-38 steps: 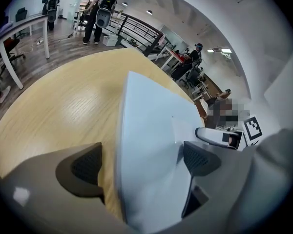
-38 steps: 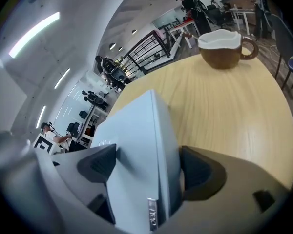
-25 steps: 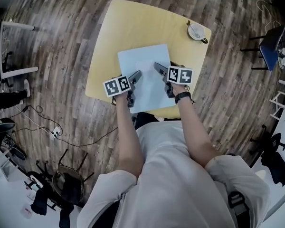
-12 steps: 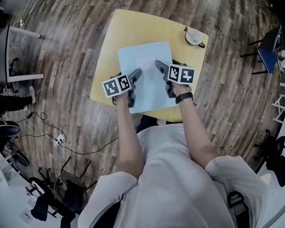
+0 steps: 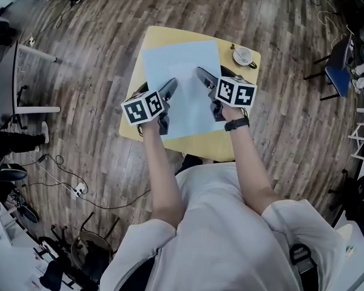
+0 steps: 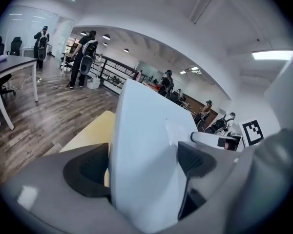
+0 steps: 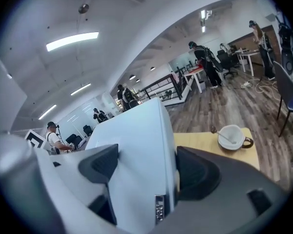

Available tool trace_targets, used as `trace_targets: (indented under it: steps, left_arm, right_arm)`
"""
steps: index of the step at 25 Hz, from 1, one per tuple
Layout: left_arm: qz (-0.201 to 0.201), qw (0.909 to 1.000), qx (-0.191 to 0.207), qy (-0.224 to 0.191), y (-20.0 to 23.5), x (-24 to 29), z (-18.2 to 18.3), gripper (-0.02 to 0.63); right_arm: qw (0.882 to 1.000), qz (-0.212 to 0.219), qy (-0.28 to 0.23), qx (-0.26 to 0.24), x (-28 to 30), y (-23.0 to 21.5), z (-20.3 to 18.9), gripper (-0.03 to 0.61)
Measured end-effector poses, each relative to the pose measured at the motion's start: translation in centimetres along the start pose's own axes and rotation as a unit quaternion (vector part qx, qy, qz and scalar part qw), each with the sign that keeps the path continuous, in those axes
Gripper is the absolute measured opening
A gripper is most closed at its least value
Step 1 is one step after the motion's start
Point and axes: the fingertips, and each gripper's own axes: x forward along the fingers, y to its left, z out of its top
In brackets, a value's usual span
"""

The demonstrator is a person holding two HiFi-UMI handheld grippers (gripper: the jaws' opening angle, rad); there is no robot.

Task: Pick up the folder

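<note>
Both tongs are clamped on the folder (image 5: 183, 80), one on each side.
- Left tongs (image 6: 142, 165): the left gripper view shows a dark pad on each face of the folder's thick edge, jaws wide but pressing on it.
- Right tongs (image 7: 145, 172): same grip. The folder's spine sits between the pads, with a small metal fitting (image 7: 159, 208) just below them.

The folder is pale blue-white and held between the two hands in front of the person. The grip is on its near half. In the head view its far edge reaches the far edge of the yellow table (image 5: 197, 143). In both gripper views it tilts up, with the far end standing against the room behind. It looks clear of the table top, and I see no contact.

The marker cubes face the head camera, left (image 5: 143, 108) and right (image 5: 235, 92). There's a black watch (image 5: 233, 124) on the right wrist.

A white cup on a saucer (image 5: 242, 56) with a spoon in it sits at the table's far right corner, well apart from the folder.

The table stands on a wood plank floor (image 5: 79, 71), with a blue chair (image 5: 343, 65) off to the right. Several people stand in the background of both gripper views.
</note>
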Motion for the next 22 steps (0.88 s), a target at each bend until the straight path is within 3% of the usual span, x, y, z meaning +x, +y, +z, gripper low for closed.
trace_targets:
  steps: [12,22]
  left_arm:
    - [-0.016,0.9970,0.034,-0.068,-3.1,-3.2,5.8,0.446]
    - [-0.022,0.9889,0.081,-0.122,-6.1,-6.7,10.4,0.446]
  right_arm:
    - [0.996,-0.002,-0.074,-0.052,-3.6,3.9,7.1,0.373]
    - [0.987,0.013,-0.140,-0.073,-6.8,6.8,11.7,0.373]
